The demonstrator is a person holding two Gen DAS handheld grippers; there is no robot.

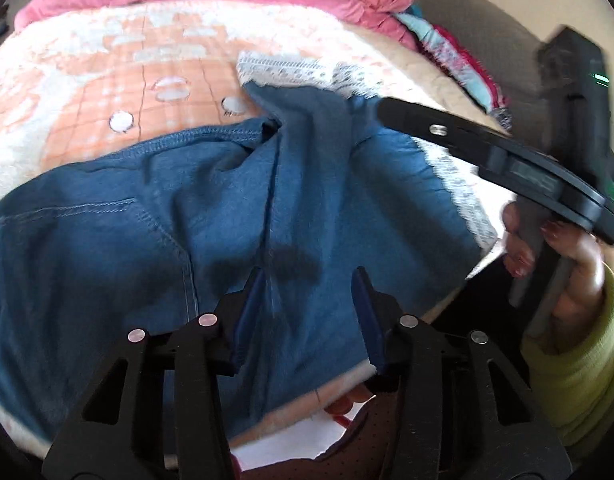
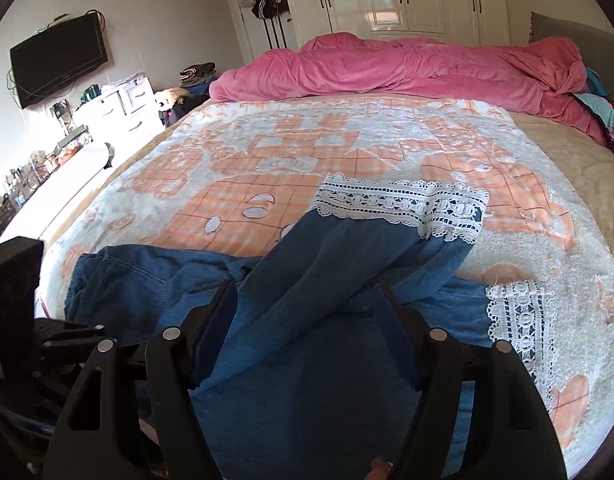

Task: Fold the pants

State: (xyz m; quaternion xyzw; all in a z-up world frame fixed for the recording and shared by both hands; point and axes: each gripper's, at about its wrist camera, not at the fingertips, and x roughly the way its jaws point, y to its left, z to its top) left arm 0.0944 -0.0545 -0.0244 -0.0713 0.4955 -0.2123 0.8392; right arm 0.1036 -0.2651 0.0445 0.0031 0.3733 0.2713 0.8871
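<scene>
Blue denim pants [image 1: 227,208] with white lace cuffs [image 1: 291,66] lie on the bed near its front edge. In the right wrist view the pants [image 2: 331,264] have one leg folded diagonally up across the other, and each leg ends in a lace cuff [image 2: 403,204]. My left gripper [image 1: 309,280] is open just above the pants' middle. My right gripper [image 2: 305,292] is open, with the folded leg between its fingers. The right gripper's body [image 1: 507,164] shows in the left wrist view, held by a hand.
The bed has an orange and white patterned blanket [image 2: 307,140]. A pink duvet [image 2: 387,64] is bunched at the far side. A TV [image 2: 59,64], drawers and wardrobes stand along the walls. The left gripper's body [image 2: 23,320] is at the left edge.
</scene>
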